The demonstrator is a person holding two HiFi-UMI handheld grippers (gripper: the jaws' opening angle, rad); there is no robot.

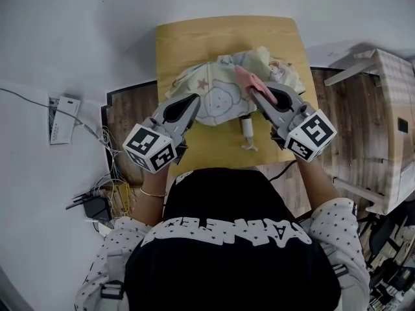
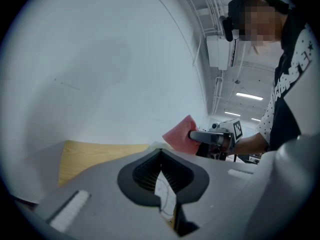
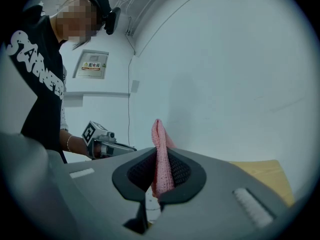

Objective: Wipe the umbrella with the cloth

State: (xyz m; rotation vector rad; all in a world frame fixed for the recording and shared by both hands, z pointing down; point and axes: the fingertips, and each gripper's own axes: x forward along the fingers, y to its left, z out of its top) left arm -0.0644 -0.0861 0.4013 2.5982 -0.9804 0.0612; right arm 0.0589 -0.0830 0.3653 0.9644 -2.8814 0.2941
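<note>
A small cream umbrella (image 1: 224, 99) with a cartoon print lies half open on the yellow table (image 1: 220, 34), its handle (image 1: 248, 131) pointing toward me. My left gripper (image 1: 193, 102) is at the canopy's left edge, and a strip of the printed fabric (image 2: 165, 194) shows pinched between its closed pads. My right gripper (image 1: 256, 91) hovers over the canopy's right side, shut on a pink cloth (image 1: 246, 78). That cloth (image 3: 160, 154) stands up between the right gripper's (image 3: 159, 159) pads. From the left gripper (image 2: 161, 156) the cloth (image 2: 180, 134) shows as a pink flap.
A white power strip (image 1: 63, 118) and a tangle of cables (image 1: 104, 199) lie on the floor to the left. A large pale box (image 1: 389, 128) stands at the right. The table's far part (image 2: 100, 156) is bare wood.
</note>
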